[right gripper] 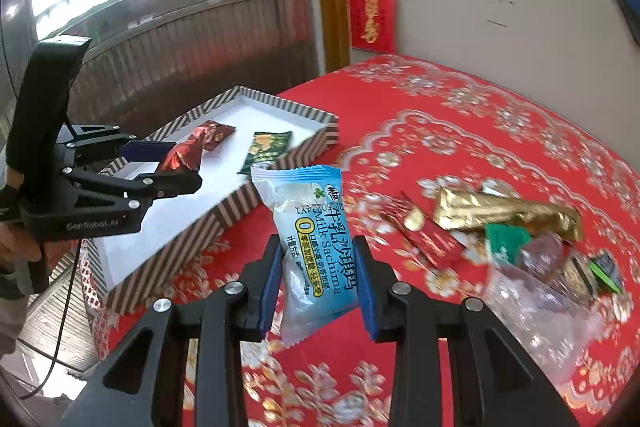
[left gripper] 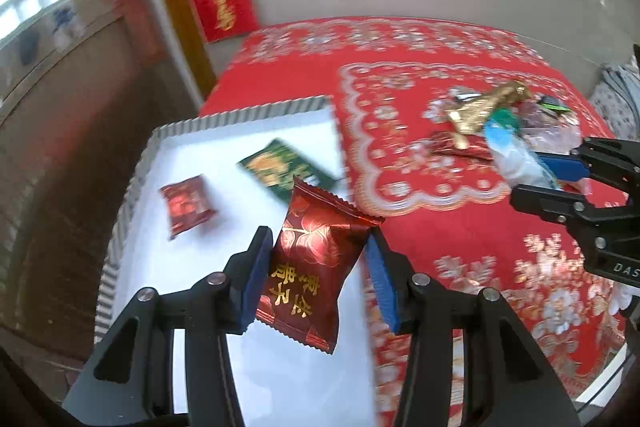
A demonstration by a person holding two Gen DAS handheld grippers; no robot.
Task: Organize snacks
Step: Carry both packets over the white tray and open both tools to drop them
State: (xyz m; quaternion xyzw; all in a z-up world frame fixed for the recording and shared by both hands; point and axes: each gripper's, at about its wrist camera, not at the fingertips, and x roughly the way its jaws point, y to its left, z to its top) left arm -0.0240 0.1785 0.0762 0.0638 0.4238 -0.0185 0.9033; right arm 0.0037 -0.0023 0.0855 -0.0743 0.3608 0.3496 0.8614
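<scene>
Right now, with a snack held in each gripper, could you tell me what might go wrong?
1. The red packet hangs tilted in the left gripper; it could slip short of the tray.
2. The blue sachima pack in the right gripper is over the tablecloth; opening here misses the tray.

left hand-held gripper (left gripper: 316,267) clamps a red snack packet (left gripper: 316,267) above the tray (left gripper: 224,119); right hand-held gripper (right gripper: 318,281) pinches a blue sachima packet (right gripper: 316,247) beside that tray.
</scene>
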